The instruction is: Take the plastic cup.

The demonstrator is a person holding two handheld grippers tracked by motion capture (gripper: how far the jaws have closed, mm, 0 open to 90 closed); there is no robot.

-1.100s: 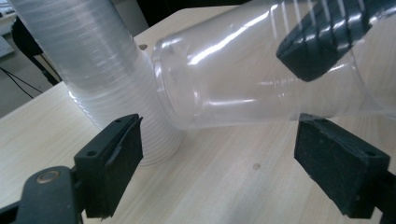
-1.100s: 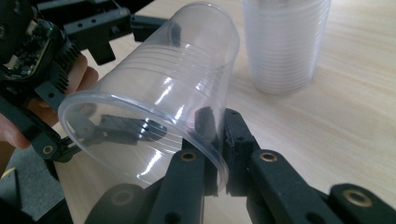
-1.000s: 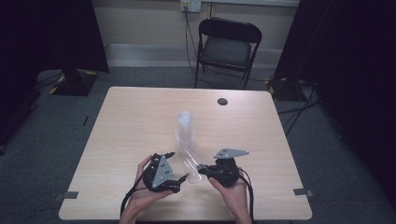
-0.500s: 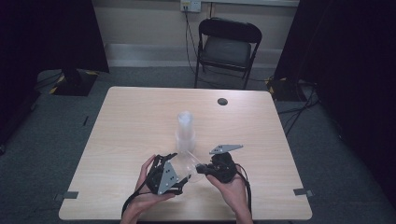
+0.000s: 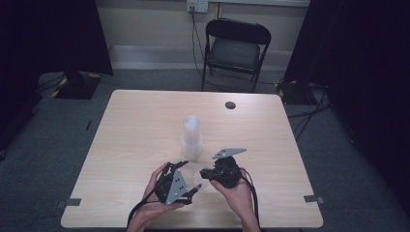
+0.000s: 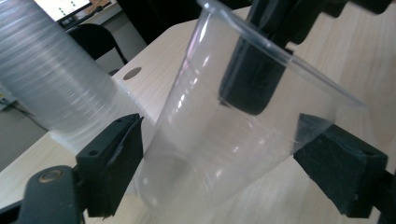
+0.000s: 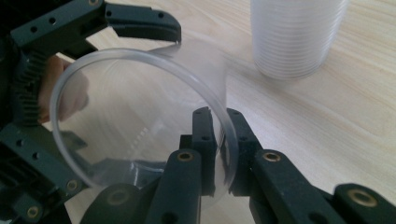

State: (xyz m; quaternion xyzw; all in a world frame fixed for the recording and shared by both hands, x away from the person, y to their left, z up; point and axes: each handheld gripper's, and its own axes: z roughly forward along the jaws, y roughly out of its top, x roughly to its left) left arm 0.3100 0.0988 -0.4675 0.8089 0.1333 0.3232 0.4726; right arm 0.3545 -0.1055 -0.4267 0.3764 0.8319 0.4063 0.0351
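A single clear plastic cup [image 7: 140, 121] lies tilted just above the table, mouth toward my right gripper [image 7: 217, 140], which is shut on the cup's rim. My left gripper [image 6: 224, 140] stands open with its jaws on either side of the cup [image 6: 201, 158]; a gap shows at one jaw. In the high view both grippers sit near the table's front edge, the left gripper [image 5: 191, 175] facing the right gripper [image 5: 204, 173]. A tall stack of clear cups [image 5: 192, 137] stands upside down just behind them.
The light wooden table [image 5: 135, 125] carries a small dark disc [image 5: 230, 105] near its far edge. A black folding chair [image 5: 235, 46] stands beyond the table. Dark curtains hang on both sides, and cables trail from the grippers over the front edge.
Both hands shifted slightly: the left gripper has come a little nearer the front edge and closed in around the cup. The right gripper has edged left, still holding the rim.
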